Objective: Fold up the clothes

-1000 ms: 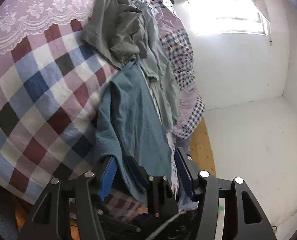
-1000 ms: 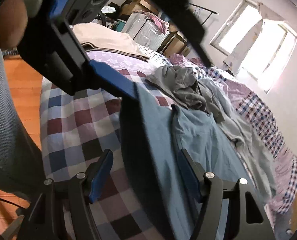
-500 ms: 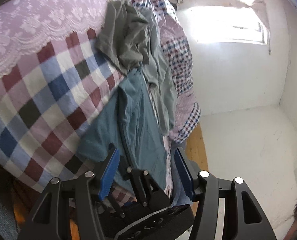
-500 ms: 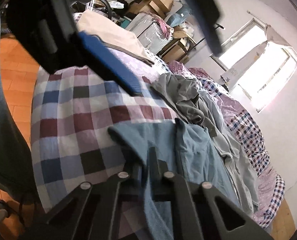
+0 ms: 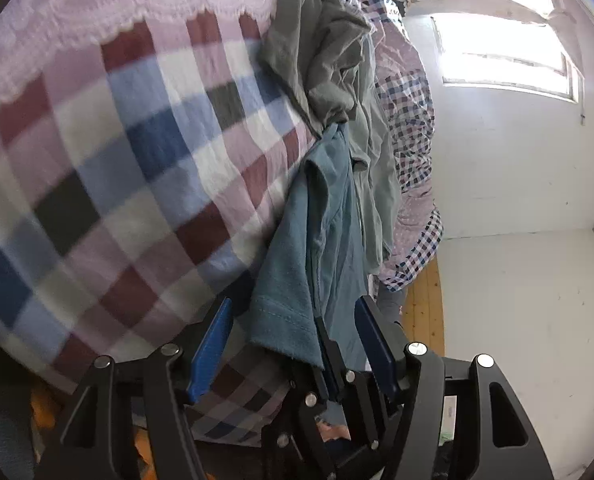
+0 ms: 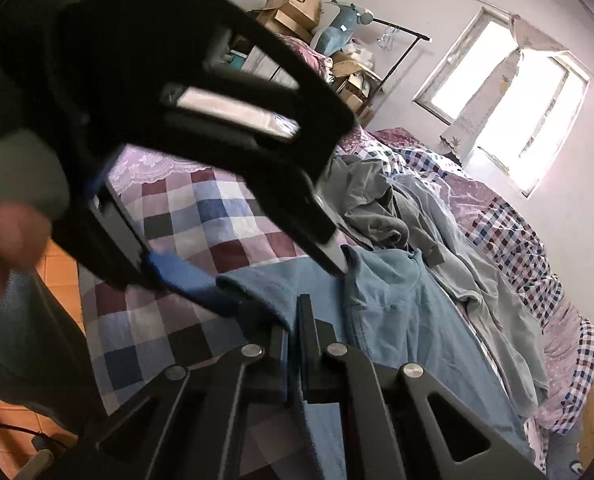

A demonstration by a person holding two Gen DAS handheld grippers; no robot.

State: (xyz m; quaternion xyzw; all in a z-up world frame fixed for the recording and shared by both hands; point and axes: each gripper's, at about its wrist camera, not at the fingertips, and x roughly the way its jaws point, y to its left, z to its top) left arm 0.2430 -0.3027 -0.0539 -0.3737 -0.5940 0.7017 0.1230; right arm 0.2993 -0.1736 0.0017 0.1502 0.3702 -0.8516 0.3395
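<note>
A blue-teal shirt (image 5: 317,240) lies on the checked bed cover, its hem near the bed's front edge; it also shows in the right wrist view (image 6: 409,320). My right gripper (image 6: 295,328) is shut on the shirt's hem. My left gripper (image 5: 293,332) is open, its blue pads on either side of the hem and of the right gripper's black fingers (image 5: 325,356). In the right wrist view the left gripper's body (image 6: 201,92) fills the upper left, close above the shirt.
A grey-green garment (image 5: 321,48) and a pale grey one (image 6: 469,248) lie crumpled beyond the blue shirt. The checked bed cover (image 5: 117,168) spreads left. Boxes and a clothes rail (image 6: 305,12) stand at the far wall. Wood floor (image 5: 423,300) lies right of the bed.
My right gripper has closed on the blue shirt's hem. My left gripper has stayed open and moved in close around the same hem.
</note>
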